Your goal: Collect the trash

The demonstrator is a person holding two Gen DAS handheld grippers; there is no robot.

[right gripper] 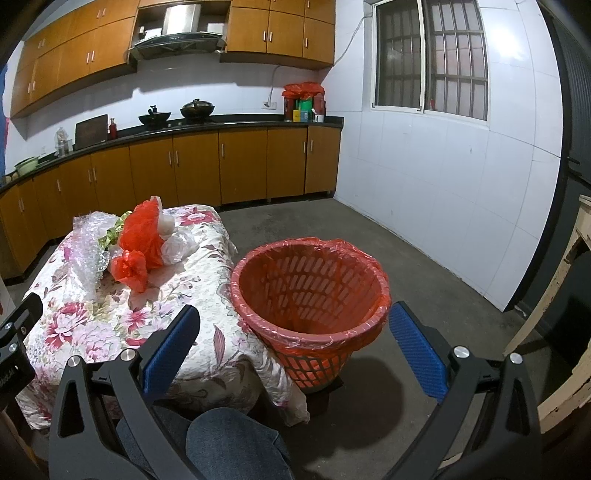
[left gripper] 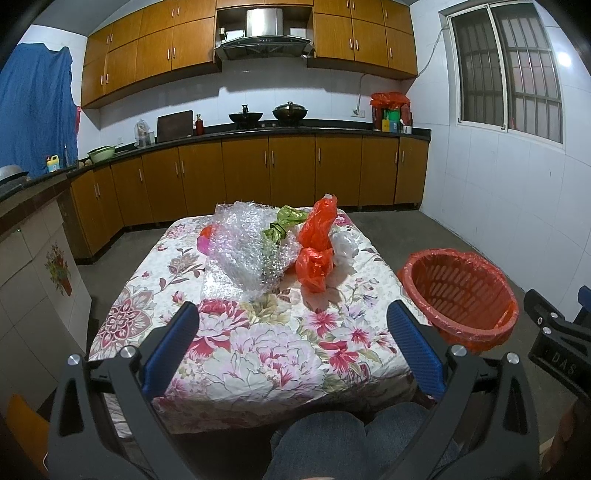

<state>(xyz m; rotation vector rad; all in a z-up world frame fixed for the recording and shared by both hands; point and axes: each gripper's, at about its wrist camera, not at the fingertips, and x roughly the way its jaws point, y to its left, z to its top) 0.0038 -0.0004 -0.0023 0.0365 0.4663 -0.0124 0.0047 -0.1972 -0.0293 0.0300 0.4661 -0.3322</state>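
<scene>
A kitchen with orange-brown cabinets and a dark countertop (left gripper: 295,131) runs along the far wall, two woks on the stove under a steel range hood (left gripper: 264,33), and a barred window (left gripper: 508,70) in the white-tiled wall on the right. In front stands a low table under a floral tablecloth (left gripper: 258,343). On its far half lies the trash in a loose pile: a crumpled sheet of bubble wrap (left gripper: 247,251), a green wrapper (left gripper: 284,221) just behind it, two red plastic bags (left gripper: 317,236) beside it, and a white plastic bag (left gripper: 345,243) touching the red ones. Just off the table's right edge stands a red mesh wastebasket (right gripper: 310,291) lined with a red bag, and nothing is seen inside it.

The left gripper (left gripper: 293,332) hangs over the near part of the table, its blue-padded fingers spread wide with nothing between them. The right gripper (right gripper: 293,336) points toward the wastebasket, likewise wide apart and holding nothing. A person's knees in blue jeans (right gripper: 229,439) show at the bottom edge.
</scene>
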